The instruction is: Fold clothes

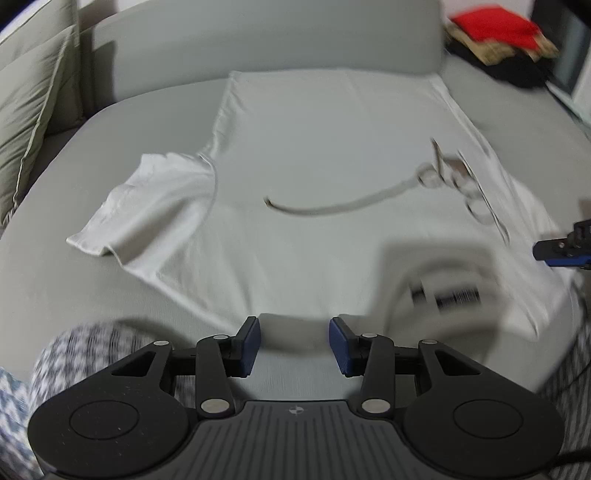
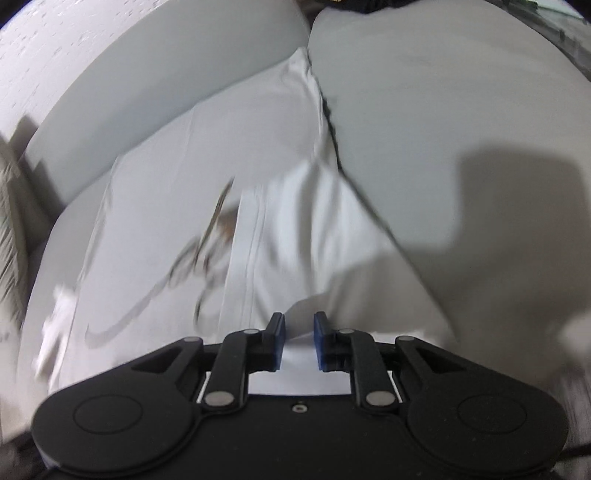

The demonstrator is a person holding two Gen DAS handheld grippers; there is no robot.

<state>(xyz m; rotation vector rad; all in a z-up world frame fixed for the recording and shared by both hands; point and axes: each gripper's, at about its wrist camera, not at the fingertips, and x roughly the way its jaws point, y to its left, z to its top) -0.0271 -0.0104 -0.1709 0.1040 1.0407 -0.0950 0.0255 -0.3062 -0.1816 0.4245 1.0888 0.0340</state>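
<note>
The left wrist camera sits just behind the left gripper (image 1: pixel 294 345) and looks steeply down and forward over a white cotton T-shirt (image 1: pixel 314 177) spread on a grey fabric sofa (image 1: pixel 110 155), taking in most of the garment. The right wrist camera rides behind the right gripper (image 2: pixel 299 341), closer to the cloth, facing its right-hand side. Both views share the shirt's grey swoosh print (image 2: pixel 122 317).

A shirt (image 1: pixel 314 155) lies spread flat on a sofa (image 1: pixel 92 155), one sleeve (image 1: pixel 147 199) out to the left; a cushion (image 1: pixel 29 110) stands far left, piled clothes (image 1: pixel 498 33) behind right.
</note>
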